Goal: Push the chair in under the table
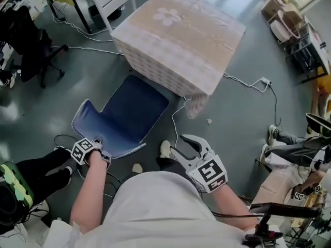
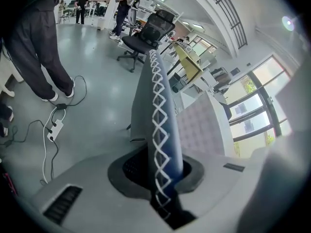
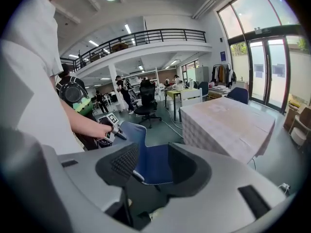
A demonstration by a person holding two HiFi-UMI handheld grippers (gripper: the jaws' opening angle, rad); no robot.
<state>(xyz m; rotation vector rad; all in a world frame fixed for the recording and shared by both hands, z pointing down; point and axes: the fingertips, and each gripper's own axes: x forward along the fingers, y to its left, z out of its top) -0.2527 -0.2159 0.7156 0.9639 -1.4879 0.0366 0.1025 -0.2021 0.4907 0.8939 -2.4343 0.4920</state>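
Inside left gripper (image 2: 164, 181), stitched edge of chair (image 2: 156, 110).

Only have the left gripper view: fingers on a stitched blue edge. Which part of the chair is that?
Observer: On the chair, it's the top rim of the backrest.
Operator: Other gripper on it too?
Observer: No. The right gripper is open and empty, over the floor beside the seat.
Operator: Pushed in yet?
Observer: No, most of the seat shows outside the cloth-covered table.
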